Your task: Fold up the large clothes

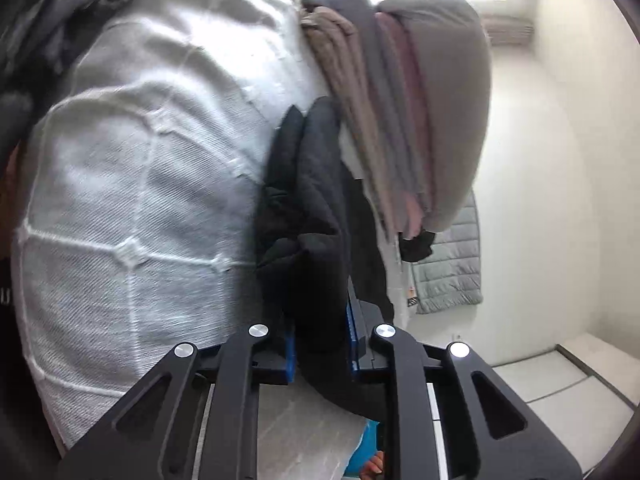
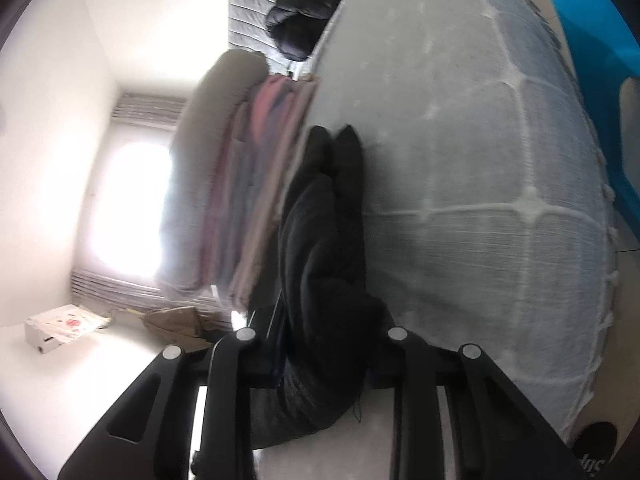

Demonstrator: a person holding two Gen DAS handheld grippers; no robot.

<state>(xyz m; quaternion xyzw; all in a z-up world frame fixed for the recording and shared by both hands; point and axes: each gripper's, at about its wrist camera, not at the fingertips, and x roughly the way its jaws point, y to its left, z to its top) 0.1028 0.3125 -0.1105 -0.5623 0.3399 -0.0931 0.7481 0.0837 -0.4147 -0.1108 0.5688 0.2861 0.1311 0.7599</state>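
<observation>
My left hand-held gripper (image 1: pixel 320 344) is clamped on a thick fold of the black garment (image 1: pixel 308 216), the cloth filling the space between the blue pads (image 1: pixel 291 354) and running forward from the jaws along the white bedspread (image 1: pixel 132 184). My right hand-held gripper (image 2: pixel 320 364) likewise holds the black garment (image 2: pixel 324 264), bunched between its fingers and lying ahead against the bedspread (image 2: pixel 480 184). Only the left view shows a grey quilted jacket (image 1: pixel 448 264) hanging beyond the bed's edge, a pale tiled floor (image 1: pixel 560 392) below it, and dark clothing (image 1: pixel 52 20) at the upper left. Only the right view shows a bright window (image 2: pixel 128 208), a white box (image 2: pixel 60 326) and brown crumpled paper (image 2: pixel 176 322) on the floor, a dark puffy item (image 2: pixel 304 16) at the far end of the bed, and a blue object (image 2: pixel 592 40) at the right rim. Both views show the stack of folded clothes (image 1: pixel 408 120), grey on top with pink and beige layers, standing just beside the garment's far end (image 2: pixel 224 200). The bedspread extends broad and bare on the side away from the stack, whereas the stack closes the other side. In both views the garment starts inside the jaws and stretches straight ahead, its two far tips (image 2: pixel 332 144) touching the bedspread near the stack.
</observation>
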